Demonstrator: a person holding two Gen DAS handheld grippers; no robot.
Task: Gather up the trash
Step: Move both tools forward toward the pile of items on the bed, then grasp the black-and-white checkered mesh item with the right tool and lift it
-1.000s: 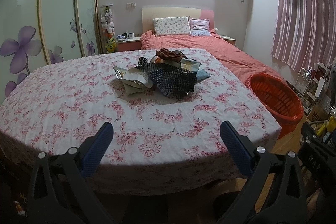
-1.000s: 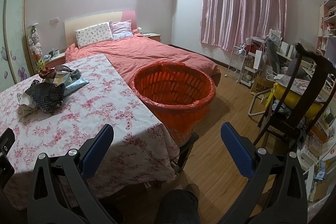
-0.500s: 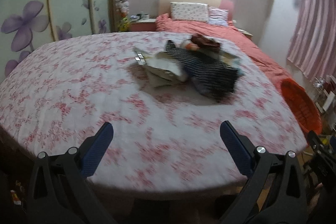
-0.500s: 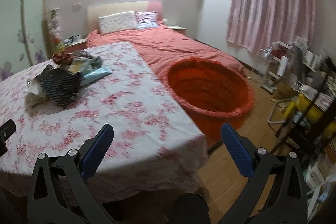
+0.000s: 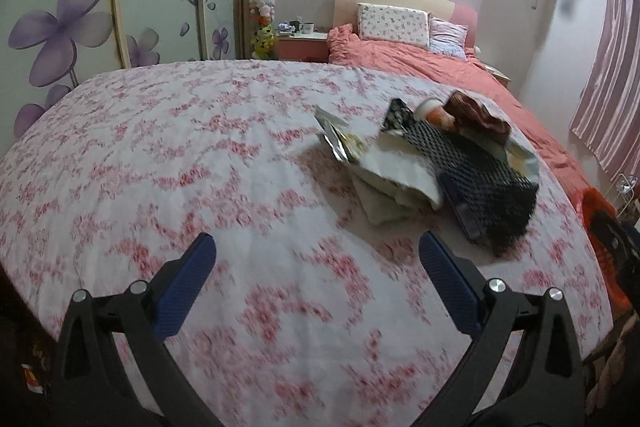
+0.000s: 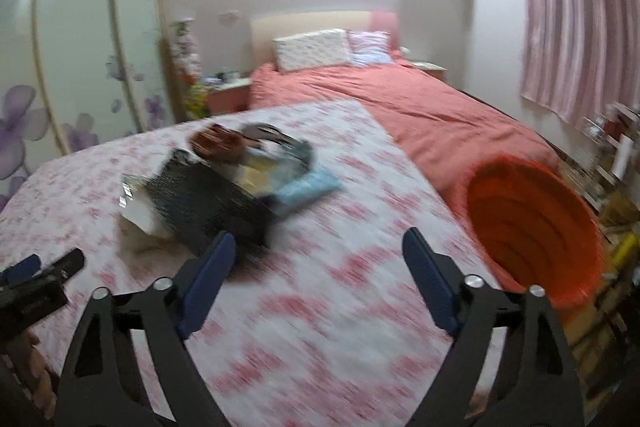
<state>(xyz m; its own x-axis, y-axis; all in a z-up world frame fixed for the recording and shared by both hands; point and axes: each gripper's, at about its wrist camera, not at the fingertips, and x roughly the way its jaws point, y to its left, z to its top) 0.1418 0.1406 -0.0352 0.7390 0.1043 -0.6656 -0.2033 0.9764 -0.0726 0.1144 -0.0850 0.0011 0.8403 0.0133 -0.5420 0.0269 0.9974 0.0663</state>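
Your left gripper (image 5: pixel 316 255) gapes wide and empty, your right gripper (image 6: pixel 318 253) has just been narrowing on nothing, and the trash (image 5: pixel 432 167) heaps blurred on the desk (image 5: pixel 160 155), the bin (image 6: pixel 532 219) partly cut off.

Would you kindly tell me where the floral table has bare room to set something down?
The floral tablecloth is bare between the trash pile and the wardrobe-side edge, and along the near edge under both grippers. The strip between the pile and the orange basket is also free. Only the pile itself is crowded.
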